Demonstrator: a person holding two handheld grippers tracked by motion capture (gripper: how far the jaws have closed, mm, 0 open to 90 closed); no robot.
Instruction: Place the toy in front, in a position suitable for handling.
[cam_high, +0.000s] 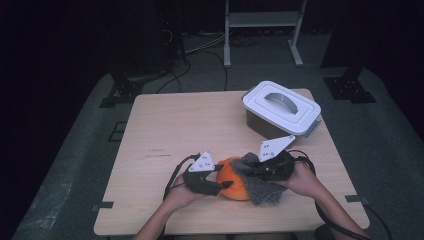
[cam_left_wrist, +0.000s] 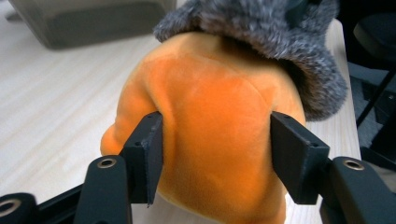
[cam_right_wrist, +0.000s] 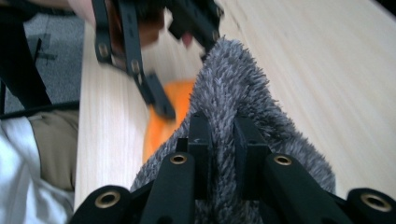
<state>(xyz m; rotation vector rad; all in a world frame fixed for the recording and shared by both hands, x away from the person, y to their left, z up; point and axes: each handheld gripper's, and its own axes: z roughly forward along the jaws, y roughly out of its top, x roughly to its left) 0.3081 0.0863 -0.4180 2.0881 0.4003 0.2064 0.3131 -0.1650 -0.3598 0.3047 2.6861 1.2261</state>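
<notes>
An orange plush toy (cam_high: 235, 181) lies on the wooden table (cam_high: 190, 125) near its front edge. A grey fuzzy cloth (cam_high: 261, 186) drapes over the toy's right side. My left gripper (cam_high: 224, 186) comes in from the left, and its jaws press both flanks of the orange toy (cam_left_wrist: 210, 116), holding it. My right gripper (cam_high: 251, 168) is shut on a fold of the grey cloth (cam_right_wrist: 243, 84), pinched between its jaws (cam_right_wrist: 223, 144). In the left gripper view the cloth (cam_left_wrist: 280, 32) covers the top of the toy. In the right gripper view the orange toy (cam_right_wrist: 161, 128) peeks out beneath the cloth.
A grey box with a white handled lid (cam_high: 281, 107) stands at the back right of the table; its wall (cam_left_wrist: 93, 18) also appears in the left gripper view. The person's hands and forearms enter from the front edge. Cables and frame legs lie on the floor beyond.
</notes>
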